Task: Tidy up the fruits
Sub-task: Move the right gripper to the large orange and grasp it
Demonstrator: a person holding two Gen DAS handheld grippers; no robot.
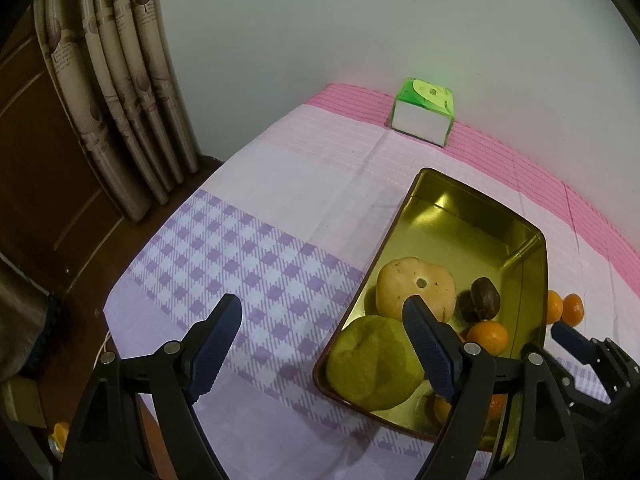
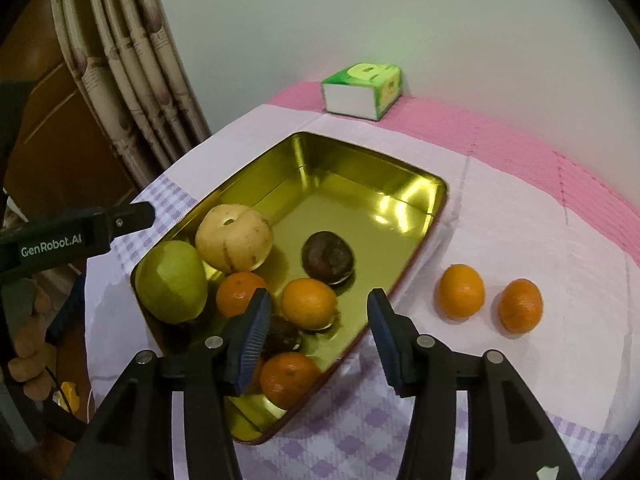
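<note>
A gold metal tray [image 2: 400,188] [image 1: 480,208] sits on the table. It holds a green pear [image 2: 172,280] [image 1: 372,364], a yellow pear [image 2: 236,236] [image 1: 416,288], a dark brown fruit [image 2: 328,258] [image 1: 484,296] and three tangerines [image 2: 308,302]. Another dark fruit [image 2: 282,338] lies partly hidden behind my right finger. Two tangerines [image 2: 460,290] [image 2: 520,306] lie on the cloth right of the tray. My right gripper [image 2: 318,320] is open and empty over the tray's near end. My left gripper [image 1: 322,330] is open and empty over the tray's left rim.
A green and white tissue box [image 2: 362,94] [image 1: 424,114] stands at the back by the wall. The table has a pink and purple checked cloth [image 1: 248,256]. Curtains [image 1: 120,92] and a wooden door hang beyond the table's left edge.
</note>
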